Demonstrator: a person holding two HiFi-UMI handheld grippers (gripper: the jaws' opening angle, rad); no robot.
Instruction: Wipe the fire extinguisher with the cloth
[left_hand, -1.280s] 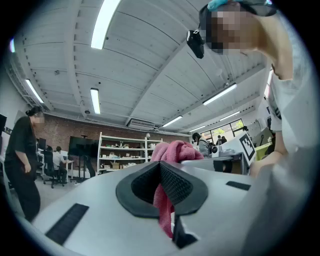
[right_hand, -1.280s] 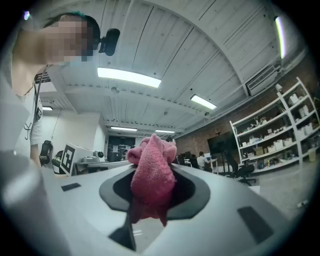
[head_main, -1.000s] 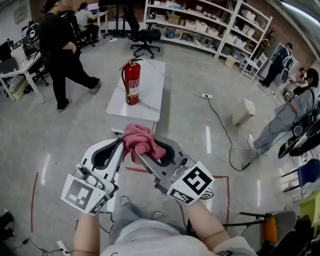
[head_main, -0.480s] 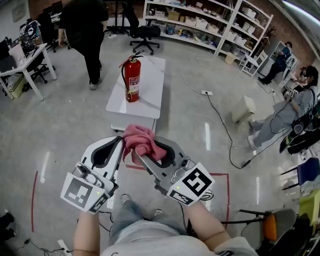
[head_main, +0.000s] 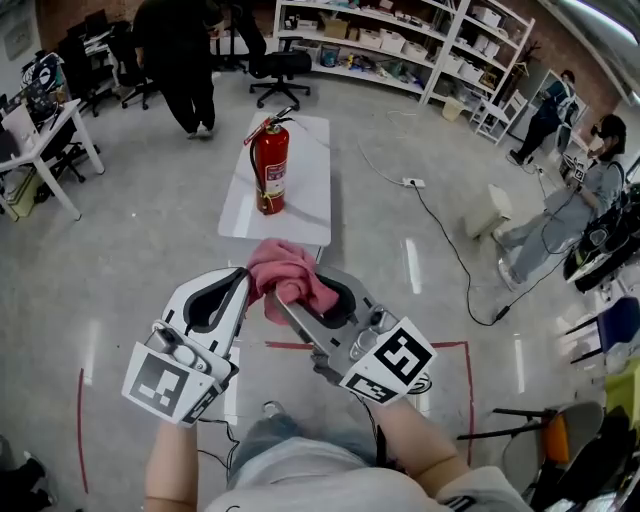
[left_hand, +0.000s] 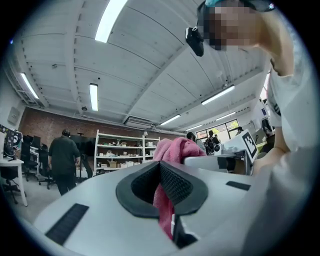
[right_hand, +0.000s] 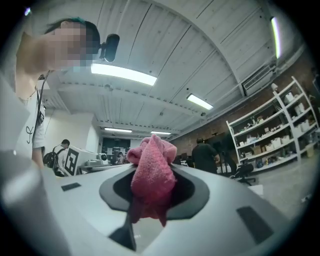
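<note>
1. Close in front of the wearer's body, the two hand-held tools meet on a bunched pink cloth (head_main: 285, 277). The left gripper (head_main: 243, 283) is clamped on its left side, with a fold pinched between its dark pads.
2. The right gripper (head_main: 277, 303) is closed on the same cloth, which wells up out of its jaws in a soft heap.
3. The cloth hangs in the air over the near end of a white table (head_main: 309, 190) at twelve o'clock.
4. On that table stands the red fire extinguisher (head_main: 271, 166), upright at twelve o'clock, near the table's left edge and well apart from the cloth.
5. At two o'clock a black cable (head_main: 440, 258) trails across the grey floor.
6. Farther off, a person in black (head_main: 180, 55) walks at eleven o'clock near an office chair (head_main: 275, 68). Stocked shelves (head_main: 400, 40) line the back at one o'clock.
</note>
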